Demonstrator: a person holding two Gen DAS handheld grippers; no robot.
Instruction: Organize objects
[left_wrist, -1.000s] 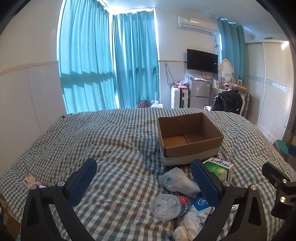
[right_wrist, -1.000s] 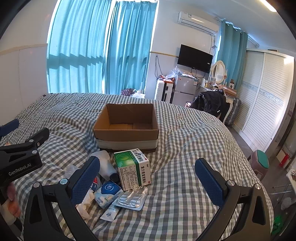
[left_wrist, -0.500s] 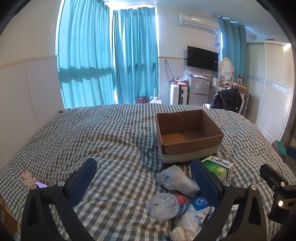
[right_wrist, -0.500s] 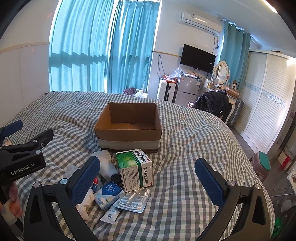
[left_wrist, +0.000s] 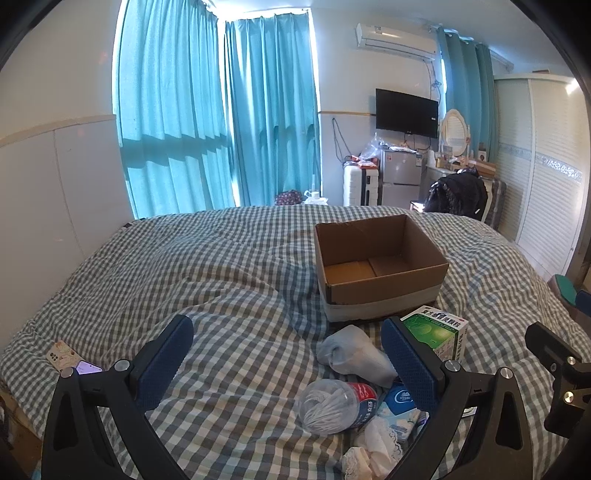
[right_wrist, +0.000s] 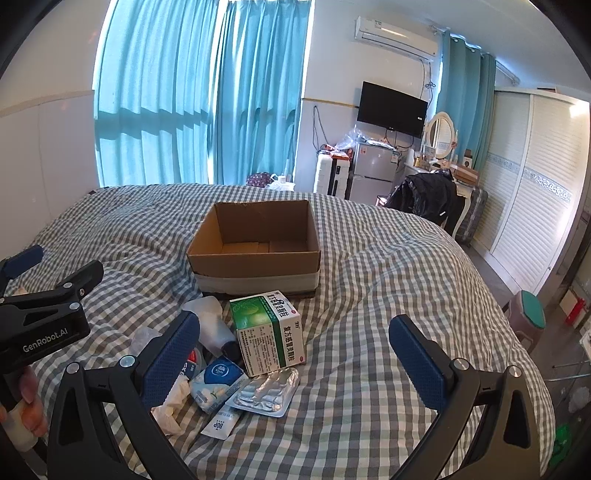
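An empty cardboard box (left_wrist: 380, 266) (right_wrist: 255, 247) stands on the checked bed. In front of it lies a pile: a green and white medicine box (right_wrist: 269, 328) (left_wrist: 439, 332), a blister pack (right_wrist: 267, 393), a blue tissue packet (right_wrist: 218, 380) (left_wrist: 400, 404), a small tube (right_wrist: 221, 424), a pale bottle (left_wrist: 354, 354) (right_wrist: 212, 321), and a clear jar of cotton swabs (left_wrist: 332, 406). My left gripper (left_wrist: 288, 365) is open above the pile's left side. My right gripper (right_wrist: 295, 362) is open over the medicine box and blister pack. Both are empty.
A phone and a card (left_wrist: 70, 362) lie at the bed's left edge. Crumpled white tissue (left_wrist: 373, 446) lies near the pile. A wardrobe (right_wrist: 535, 206), fridge (right_wrist: 373, 173), chair with a black jacket (right_wrist: 424, 199) and stool (right_wrist: 532, 317) stand beyond the bed.
Both grippers have risen and pulled back slightly; the box and pile sit a little lower in view. Nothing was gripped or moved.
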